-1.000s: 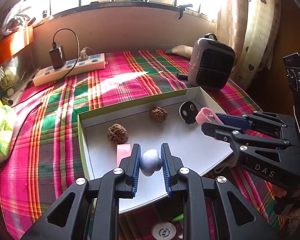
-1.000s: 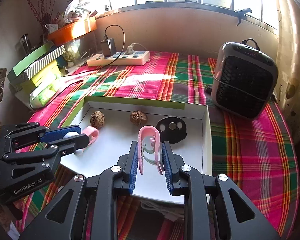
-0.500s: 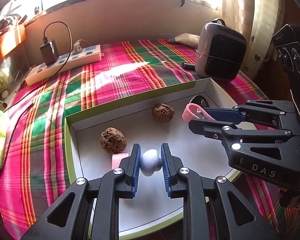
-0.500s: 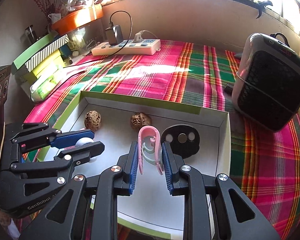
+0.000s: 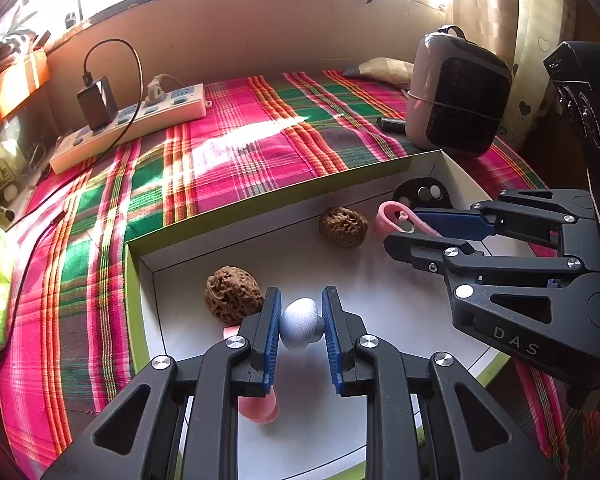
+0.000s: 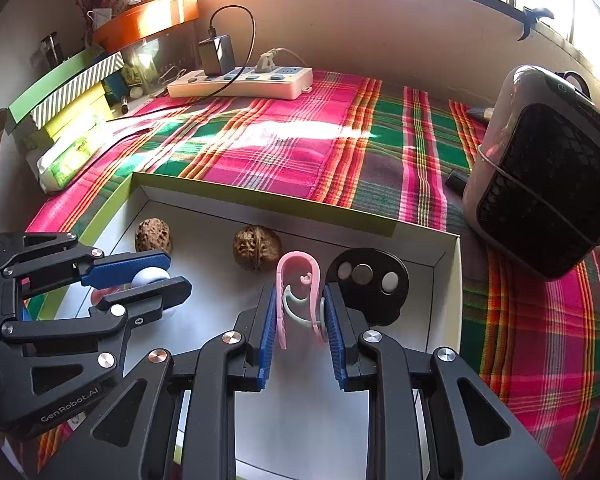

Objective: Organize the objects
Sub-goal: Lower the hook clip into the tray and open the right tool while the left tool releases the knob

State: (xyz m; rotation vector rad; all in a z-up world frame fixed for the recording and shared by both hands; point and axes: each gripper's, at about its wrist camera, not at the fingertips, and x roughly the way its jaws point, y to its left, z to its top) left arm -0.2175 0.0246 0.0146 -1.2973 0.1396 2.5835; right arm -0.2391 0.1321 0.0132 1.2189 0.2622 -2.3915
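Observation:
A shallow white box with a green rim (image 5: pixel 260 204) (image 6: pixel 260 196) lies on the plaid cloth. My left gripper (image 5: pixel 301 312) (image 6: pixel 156 280) is shut on a pale blue-grey egg-shaped piece (image 5: pixel 302 322) over the box's left part. My right gripper (image 6: pixel 299 300) (image 5: pixel 408 228) is shut on a pink clip (image 6: pixel 298 280) (image 5: pixel 396 218) over the box's right part. Two walnuts (image 5: pixel 232 295) (image 5: pixel 343 227) and a black disc with round insets (image 6: pixel 367 280) (image 5: pixel 422 192) lie in the box. A pink piece (image 5: pixel 258 408) shows under my left fingers.
A small grey heater (image 6: pixel 548 168) (image 5: pixel 456 92) stands right of the box. A white power strip with a charger (image 6: pixel 240 80) (image 5: pixel 128 124) lies at the back. Boxes and a tissue pack (image 6: pixel 64 156) line the left wall. An orange tray (image 6: pixel 144 20) sits on the shelf.
Both grippers have moved forward and down over the box, holding their pieces throughout. The box now fills more of each view, and the walnuts look nearer.

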